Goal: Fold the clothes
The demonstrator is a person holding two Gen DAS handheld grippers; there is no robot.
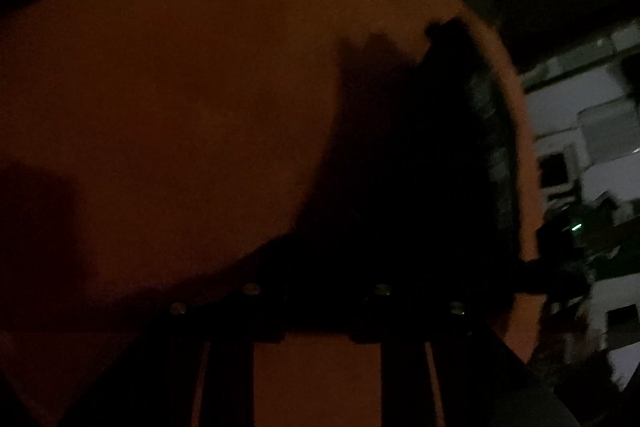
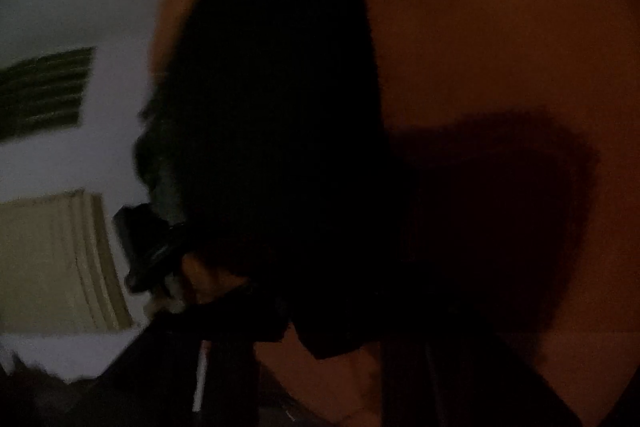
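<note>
- Here, a black cloth (image 1: 432, 155) lies on an orange table (image 1: 180, 87), running from the middle of the left view out toward 2 o'clock along the table's edge.
- In the right view the same cloth (image 2: 272, 99) fills the middle, stretching from 12 o'clock down to about 6 o'clock; its surface is too dark to show folds.
- The cloth casts a darker shadow on the table (image 2: 500, 7) toward 3 o'clock in the right view.
- The left claw (image 1: 316, 307) sits at 6 o'clock; its dark frame with small shiny screws meets the cloth's lower edge, but whether the tips pinch fabric, or how wide they stand, I cannot tell.
- The right claw (image 2: 320, 339) is at 6 o'clock and merges with the black cloth; its state cannot be made out either.
- At 8 o'clock in the right view, the left claw's dark body (image 2: 156, 247) shows just beside the cloth's edge.
- Beyond the table, a pale wall (image 2: 80, 7) with a dark slatted vent (image 2: 44, 91) sits at 9 o'clock.
- Pale shelving (image 1: 592, 131) lies at 3 o'clock in the left view, blurred.
</note>
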